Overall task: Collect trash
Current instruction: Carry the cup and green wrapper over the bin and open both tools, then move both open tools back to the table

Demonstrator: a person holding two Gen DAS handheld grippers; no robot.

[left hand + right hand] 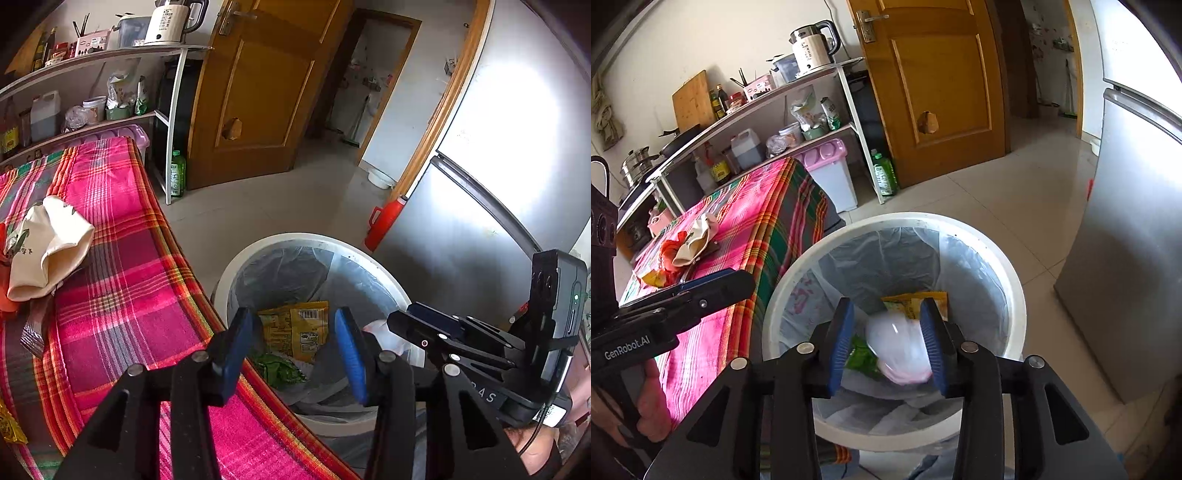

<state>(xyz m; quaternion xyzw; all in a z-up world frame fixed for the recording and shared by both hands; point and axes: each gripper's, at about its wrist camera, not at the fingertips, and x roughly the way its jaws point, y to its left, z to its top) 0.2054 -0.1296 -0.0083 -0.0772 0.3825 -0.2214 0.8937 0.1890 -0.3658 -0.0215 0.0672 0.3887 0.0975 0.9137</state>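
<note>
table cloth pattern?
Plaid: pink-magenta with green, orange and grey stripes on the table cloth. Clearest in the left wrist view.

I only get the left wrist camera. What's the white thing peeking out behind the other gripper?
Observer: In the right wrist view it's a blurry white, bag-like lump between the right gripper's fingers, over the trash bin.
Operator: Is it squeezed tight?
Observer: It doesn't look like it. The fingers stand wide apart, with a gap on the lump's left side, but the blur hides any contact on its right.
Operator: Is there more trash where my picture ends, on the table?
Observer: Yes. Crumpled orange and yellow wrappers lie beside the cream cloth bag on the plaid tablecloth.
</note>
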